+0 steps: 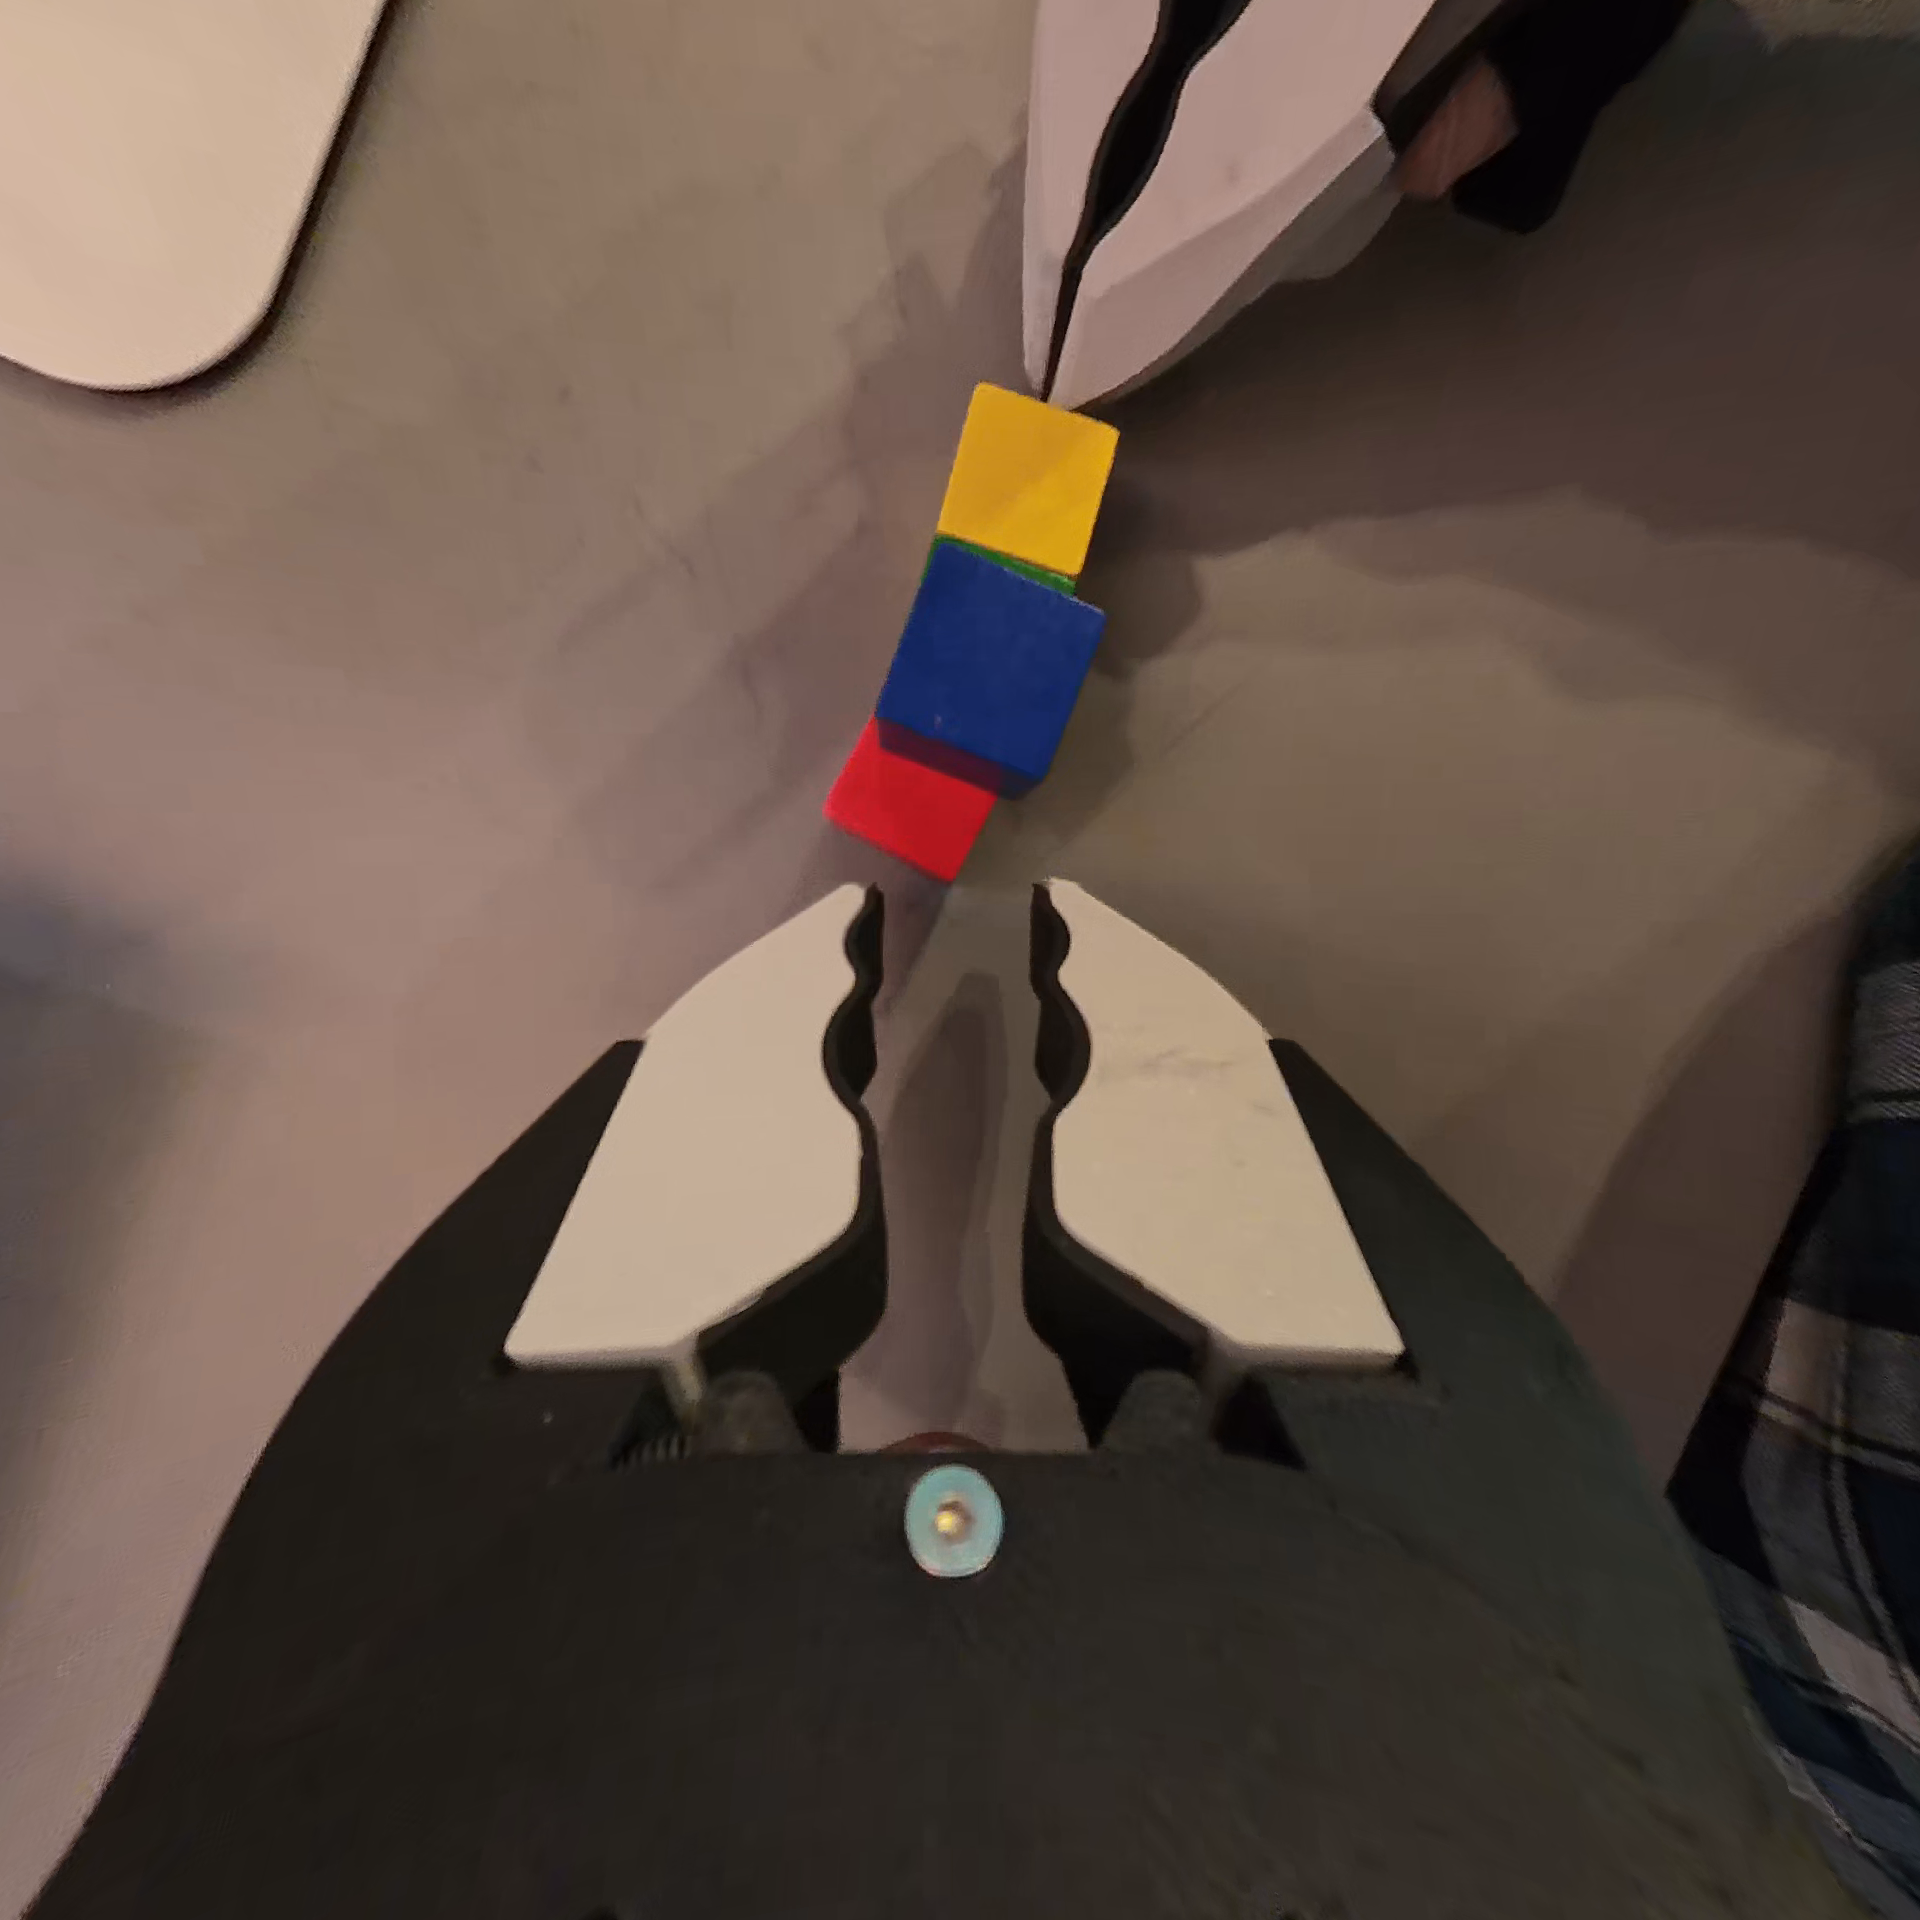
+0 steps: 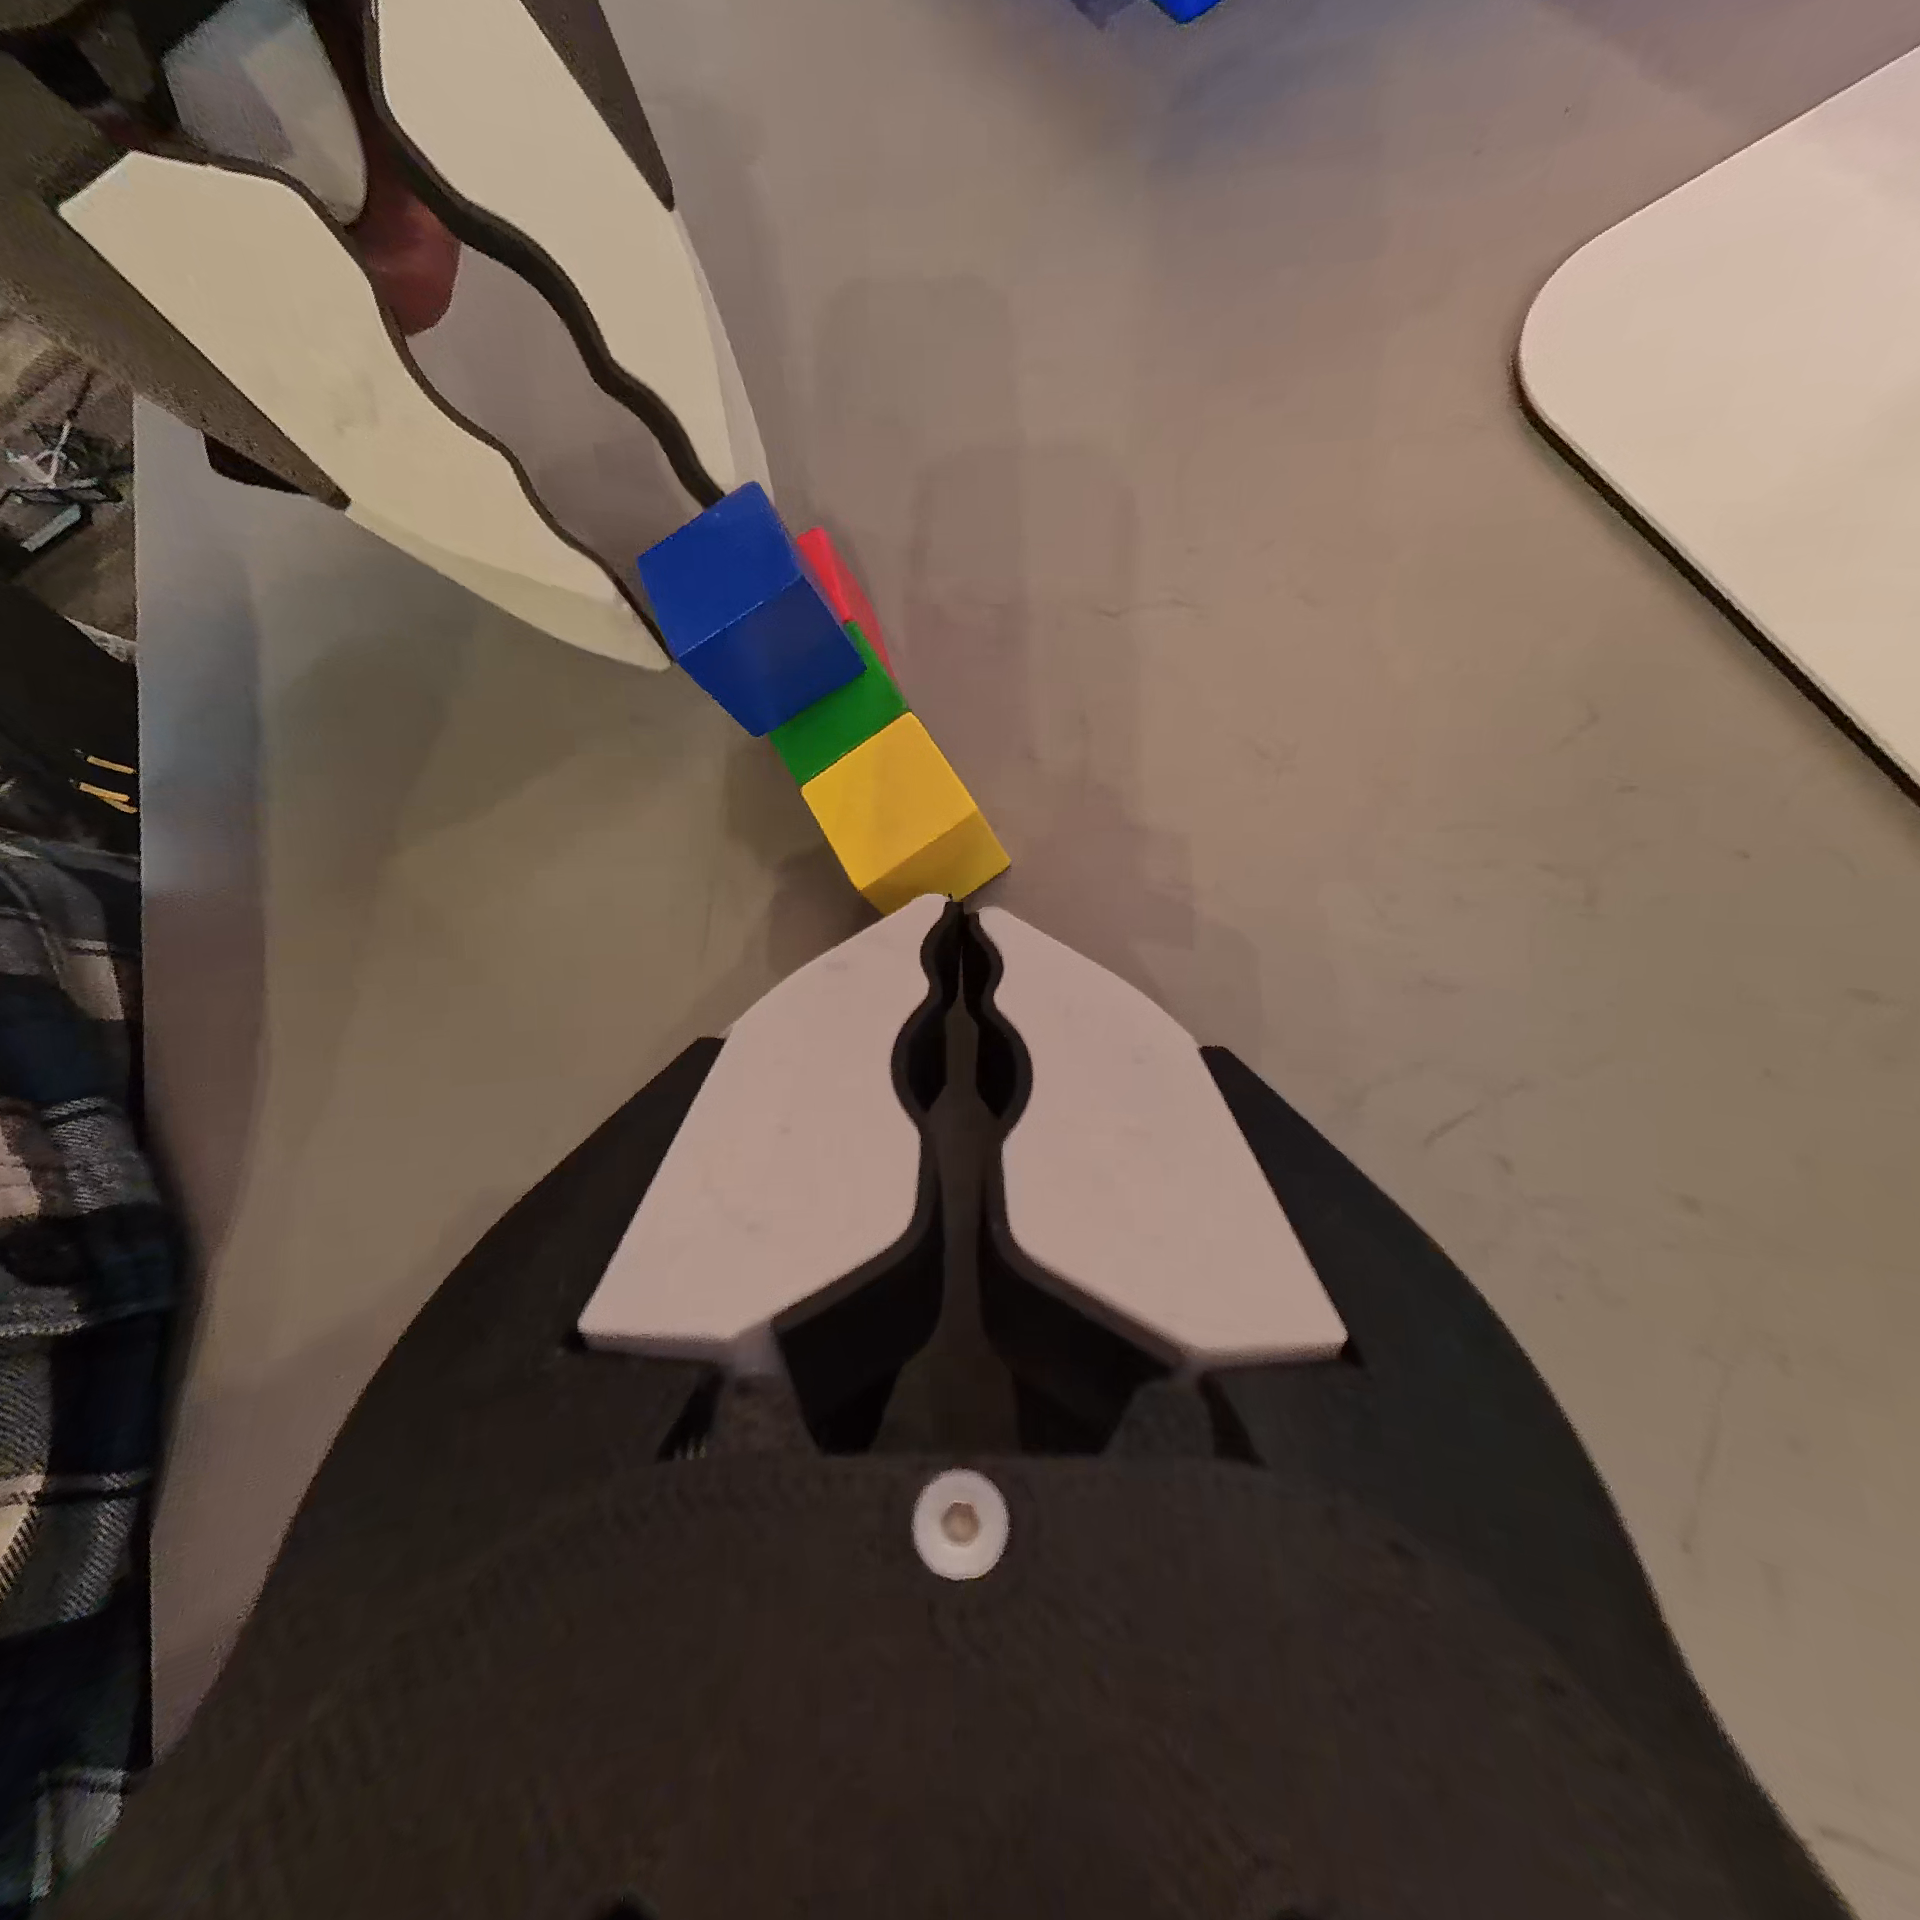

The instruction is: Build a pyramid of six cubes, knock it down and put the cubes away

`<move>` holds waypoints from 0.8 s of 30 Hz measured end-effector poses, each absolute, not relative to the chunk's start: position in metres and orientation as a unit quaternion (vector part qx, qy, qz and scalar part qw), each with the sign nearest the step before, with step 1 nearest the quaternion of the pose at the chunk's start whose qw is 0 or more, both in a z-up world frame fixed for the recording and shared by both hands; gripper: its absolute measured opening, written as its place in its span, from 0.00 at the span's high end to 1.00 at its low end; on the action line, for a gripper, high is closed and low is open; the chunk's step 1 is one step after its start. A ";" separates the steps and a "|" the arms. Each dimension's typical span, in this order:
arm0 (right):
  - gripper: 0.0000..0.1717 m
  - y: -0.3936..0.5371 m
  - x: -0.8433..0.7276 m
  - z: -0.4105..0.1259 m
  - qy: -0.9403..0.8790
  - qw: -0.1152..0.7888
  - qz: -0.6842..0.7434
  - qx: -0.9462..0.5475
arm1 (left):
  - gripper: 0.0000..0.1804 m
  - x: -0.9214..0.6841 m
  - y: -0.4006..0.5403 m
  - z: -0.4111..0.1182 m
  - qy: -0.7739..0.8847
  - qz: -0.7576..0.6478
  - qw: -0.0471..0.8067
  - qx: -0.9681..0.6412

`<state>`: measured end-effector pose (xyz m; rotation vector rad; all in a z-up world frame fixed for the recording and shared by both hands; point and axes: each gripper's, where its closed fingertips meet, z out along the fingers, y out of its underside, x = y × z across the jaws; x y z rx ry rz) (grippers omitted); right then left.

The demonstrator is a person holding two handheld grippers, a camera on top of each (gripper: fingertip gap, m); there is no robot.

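A row of cubes lies on the grey table: red (image 1: 906,805), green (image 1: 1044,575) and yellow (image 1: 1029,478). A blue cube (image 1: 992,675) sits on top, over the red and green ones. My left gripper (image 1: 956,896) is open and empty, just short of the red cube. My right gripper (image 2: 954,909) is shut and empty, its tip touching the yellow cube (image 2: 894,810). The right wrist view also shows the green (image 2: 836,717), blue (image 2: 743,613) and red (image 2: 836,577) cubes, with the left gripper (image 2: 681,566) behind the blue one. The right gripper also shows in the left wrist view (image 1: 1051,390).
A pale flat board with rounded corners (image 1: 156,177) lies at the far left, and shows at the right in the right wrist view (image 2: 1745,416). Another blue cube (image 2: 1184,8) lies at the top edge. A person's plaid clothing (image 1: 1849,1299) is at the table's side. The tips of one gripper are about 9 cm away from the tips of the other.
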<state>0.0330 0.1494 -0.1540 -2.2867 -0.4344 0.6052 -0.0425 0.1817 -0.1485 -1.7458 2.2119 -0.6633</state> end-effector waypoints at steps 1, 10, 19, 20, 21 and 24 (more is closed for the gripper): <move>1.00 0.149 0.032 -0.154 -0.171 0.360 0.235 -0.887 | 0.86 -0.042 0.178 -0.149 0.758 -0.234 0.119 -0.597; 1.00 0.149 0.030 -0.154 -0.177 0.360 0.234 -0.886 | 0.85 -0.043 0.169 -0.154 0.763 -0.233 0.109 -0.593; 1.00 0.150 0.032 -0.151 -0.157 0.359 0.259 -0.883 | 0.71 -0.024 0.184 -0.128 0.761 -0.232 0.168 -0.582; 1.00 0.150 0.032 -0.152 -0.158 0.358 0.257 -0.883 | 0.71 -0.021 0.182 -0.128 0.767 -0.230 0.171 -0.574; 1.00 0.150 0.032 -0.152 -0.159 0.358 0.256 -0.884 | 0.72 -0.019 0.179 -0.128 0.772 -0.229 0.174 -0.566; 1.00 0.150 0.032 -0.152 -0.160 0.358 0.253 -0.884 | 0.74 -0.014 0.174 -0.133 0.781 -0.222 0.173 -0.557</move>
